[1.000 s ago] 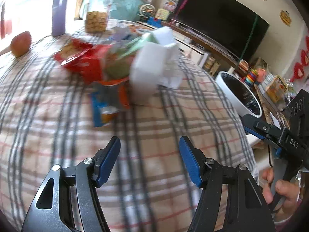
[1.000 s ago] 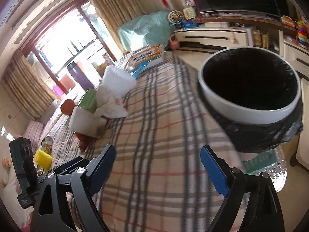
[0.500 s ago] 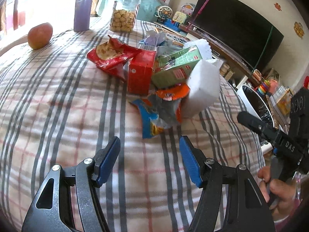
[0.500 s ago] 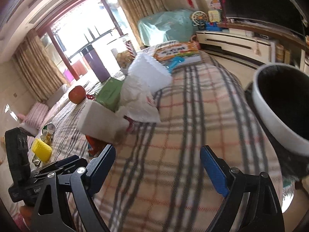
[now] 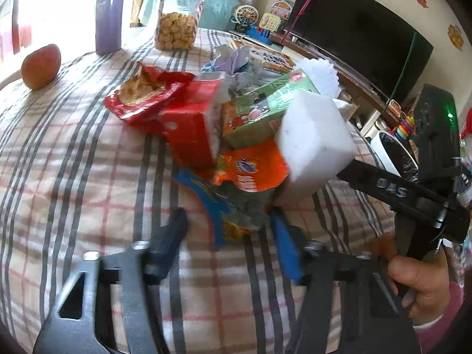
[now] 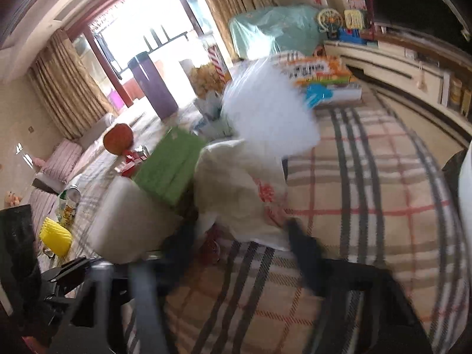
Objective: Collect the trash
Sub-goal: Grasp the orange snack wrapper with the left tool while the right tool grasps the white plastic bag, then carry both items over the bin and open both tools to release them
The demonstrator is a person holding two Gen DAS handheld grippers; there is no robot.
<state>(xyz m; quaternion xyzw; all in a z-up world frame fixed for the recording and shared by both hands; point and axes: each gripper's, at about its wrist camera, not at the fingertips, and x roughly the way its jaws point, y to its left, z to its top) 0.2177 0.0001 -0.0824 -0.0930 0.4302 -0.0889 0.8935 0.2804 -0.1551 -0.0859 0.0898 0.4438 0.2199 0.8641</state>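
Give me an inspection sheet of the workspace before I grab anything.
Surface: plaid tablecloth covers the table.
Job's things: red snack bag, red carton, green carton, white foam block, orange wrapper, blue wrapper and white plastic bag heaped together; lined bin beyond the table edge.
Clutter: apple, purple bottle, biscuit jar, apart from the heap.
Claws: left claw has just been closing, blue wrapper between its jaws, not clamped; right claw has just been closing, white plastic bag's edge between its jaws, blurred, no grip seen.
Cables: nothing seen.
Surroundings: television, curtained window.
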